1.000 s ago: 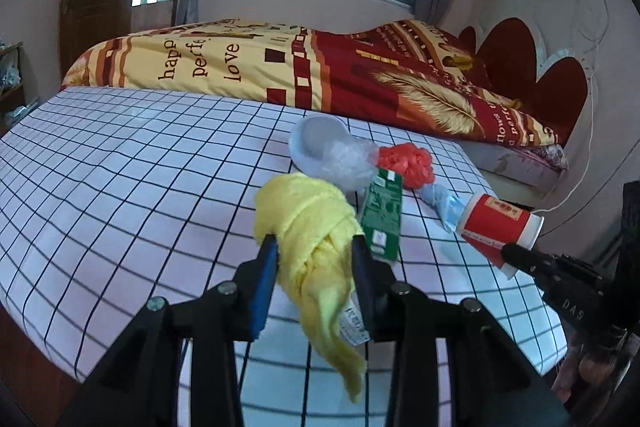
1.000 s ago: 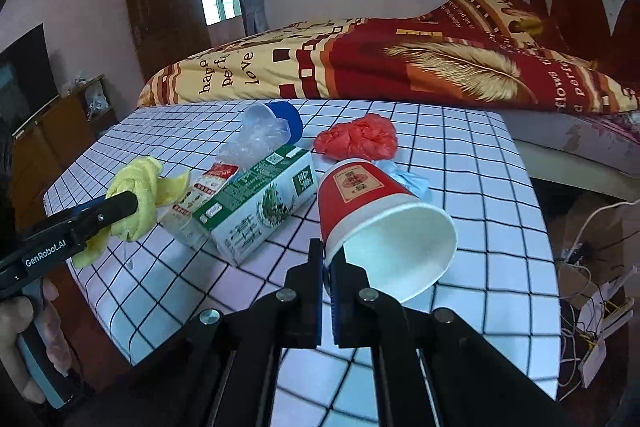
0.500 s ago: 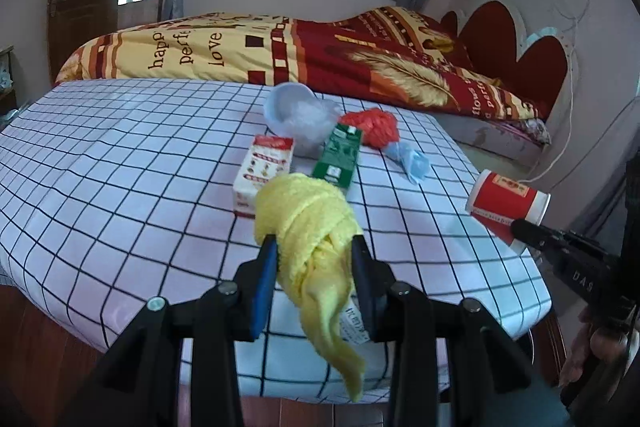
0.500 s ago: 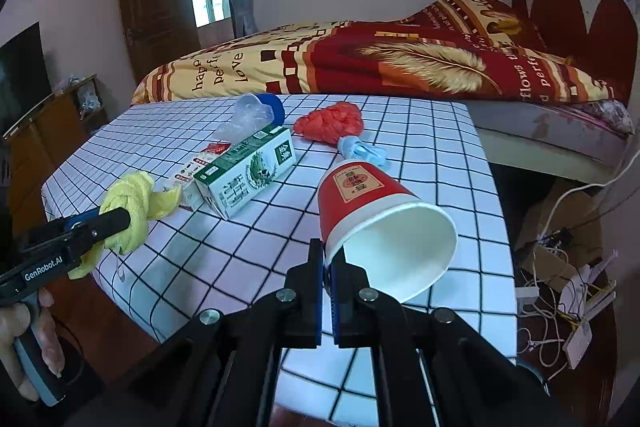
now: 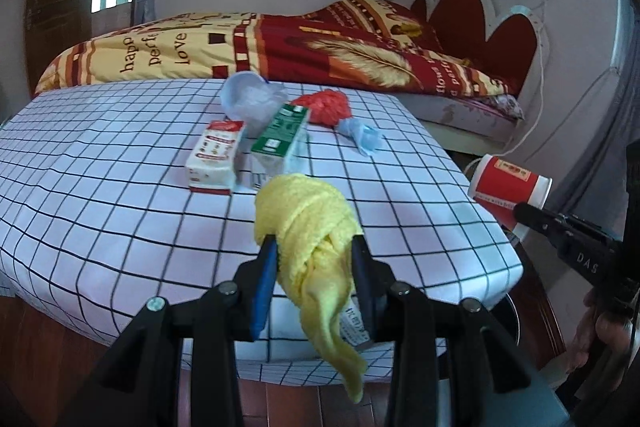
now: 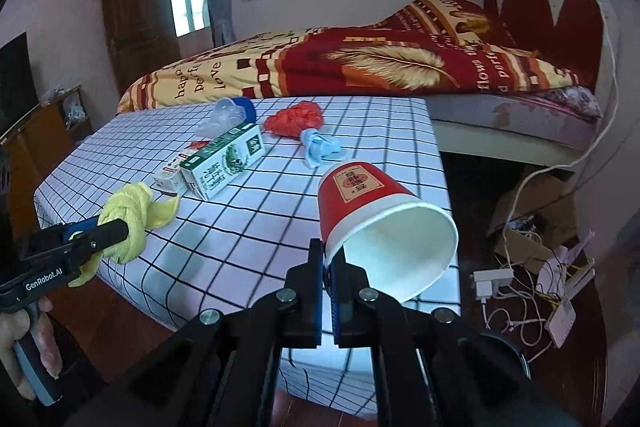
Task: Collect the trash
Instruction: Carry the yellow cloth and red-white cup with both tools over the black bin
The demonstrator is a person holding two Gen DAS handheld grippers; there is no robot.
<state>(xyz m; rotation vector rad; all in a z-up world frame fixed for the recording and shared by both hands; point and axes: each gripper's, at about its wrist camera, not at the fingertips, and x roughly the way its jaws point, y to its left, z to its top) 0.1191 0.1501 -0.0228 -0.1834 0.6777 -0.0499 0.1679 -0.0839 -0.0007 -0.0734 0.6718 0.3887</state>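
Yellow cloth (image 5: 310, 227): soft, ribbed fabric knotted into a lump with a limp tail hanging down; clamped between the blue-padded fingers of the left tool (image 5: 314, 247), above the near edge of the bench (image 5: 100, 187).
Red paper cup (image 6: 384, 219): smooth conical cup, red outside with a printed label, white inside, lying tilted with its mouth toward the camera; its rim is pinched by the fully closed right tool (image 6: 329, 263), off the bench's right edge.
Green carton (image 6: 224, 161): rectangular printed cardboard box lying on its side near the bench's middle, well ahead of both tools.
Red-and-white box (image 5: 216, 157): small flat cardboard pack just beside the green carton, on its left in the left wrist view.
Clear plastic cup (image 5: 248, 97): crumpled, translucent, toward the far edge behind the carton.
Red plastic bag (image 6: 294, 119): wrinkled, bunched film near the far right corner.
Pale blue wrapper (image 6: 320, 147): twisted thin plastic just beside the red bag.
Bench cover: white cloth with a black grid, draped over the edges.
Hand (image 6: 24, 351): grips the left tool's handle.
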